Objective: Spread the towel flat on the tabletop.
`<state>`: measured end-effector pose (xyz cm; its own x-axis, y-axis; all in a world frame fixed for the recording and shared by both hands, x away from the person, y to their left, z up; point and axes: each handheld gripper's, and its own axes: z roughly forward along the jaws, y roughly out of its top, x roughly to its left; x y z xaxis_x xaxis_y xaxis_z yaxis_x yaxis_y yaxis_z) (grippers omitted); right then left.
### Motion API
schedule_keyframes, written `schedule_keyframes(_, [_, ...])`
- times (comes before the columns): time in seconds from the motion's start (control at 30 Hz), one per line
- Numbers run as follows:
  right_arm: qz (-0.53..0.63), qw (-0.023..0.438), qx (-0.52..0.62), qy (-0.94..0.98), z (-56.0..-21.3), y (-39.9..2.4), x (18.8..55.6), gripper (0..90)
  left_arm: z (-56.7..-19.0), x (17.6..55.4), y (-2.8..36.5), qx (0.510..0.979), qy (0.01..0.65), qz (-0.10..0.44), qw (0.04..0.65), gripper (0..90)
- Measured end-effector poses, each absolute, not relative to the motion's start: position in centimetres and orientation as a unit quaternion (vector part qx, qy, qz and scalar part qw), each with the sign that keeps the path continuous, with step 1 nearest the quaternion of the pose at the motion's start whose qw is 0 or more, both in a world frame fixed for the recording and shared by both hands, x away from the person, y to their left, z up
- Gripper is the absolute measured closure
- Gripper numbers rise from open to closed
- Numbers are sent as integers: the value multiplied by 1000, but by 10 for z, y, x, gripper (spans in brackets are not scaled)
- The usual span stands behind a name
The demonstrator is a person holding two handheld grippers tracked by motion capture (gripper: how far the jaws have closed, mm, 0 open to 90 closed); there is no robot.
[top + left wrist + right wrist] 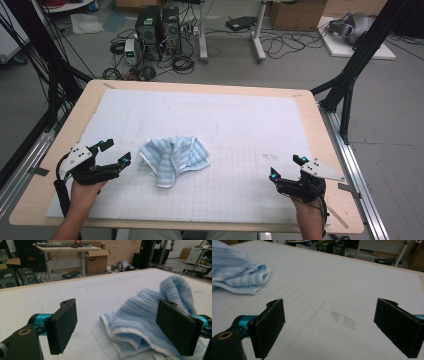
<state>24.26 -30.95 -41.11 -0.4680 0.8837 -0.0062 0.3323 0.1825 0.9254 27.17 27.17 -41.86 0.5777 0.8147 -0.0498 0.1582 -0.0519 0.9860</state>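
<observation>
On table (60, 165): crumpled towel (173, 159) between gaping left gripper (116, 151), right gripper (287, 168)

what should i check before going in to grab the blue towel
1. Left gripper jaws open: ok, spread wide with nothing between the pads.
2. Right gripper jaws open: ok, spread over the bare white mat.
3. Towel within reach of the left gripper: ok, it lies crumpled just ahead of the jaws, apart from them.
4. Right gripper near the towel: not ok, it sits well off to the side.
5. A clear edge to grip: ok, a white-trimmed edge faces the left gripper.
6. Towel lying flat: not ok, it is bunched with a fold standing up.
</observation>
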Motion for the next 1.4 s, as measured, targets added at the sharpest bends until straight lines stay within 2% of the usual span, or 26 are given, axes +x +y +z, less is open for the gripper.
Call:
schedule_keyframes(0.47, [470, 281, 422, 722, -412, -302, 243, 90, -409, 284, 235, 706, 338, 220, 582, 229])
schedule_keyframes(0.67, [472, 282, 422, 721, -411, -303, 242, 90, -406, 289, 205, 729, 301, 181, 587, 232])
schedule_keyframes(0.8, [470, 281, 420, 724, -411, -302, 243, 89, -415, 301, 174, 757, 306, 168, 552, 224])
schedule_keyframes(0.87, [470, 280, 420, 724, -410, -300, 243, 90, -425, 312, 155, 784, 307, 175, 511, 227])
schedule_keyframes(0.93, [468, 281, 417, 726, -411, -301, 244, 90, -428, 319, 150, 788, 315, 178, 499, 355])
schedule_keyframes(1.0, [467, 279, 421, 726, -412, -302, 243, 90, -426, 324, 151, 791, 305, 167, 503, 598])
schedule_keyframes(1.07, [468, 278, 423, 724, -413, -304, 244, 90, -423, 326, 153, 788, 302, 159, 512, 734])
schedule_keyframes(1.17, [470, 276, 426, 722, -412, -306, 244, 90, -418, 328, 154, 791, 294, 144, 517, 805])
schedule_keyframes(1.4, [471, 272, 419, 727, -413, -301, 245, 90, -405, 328, 155, 784, 278, 132, 539, 813])
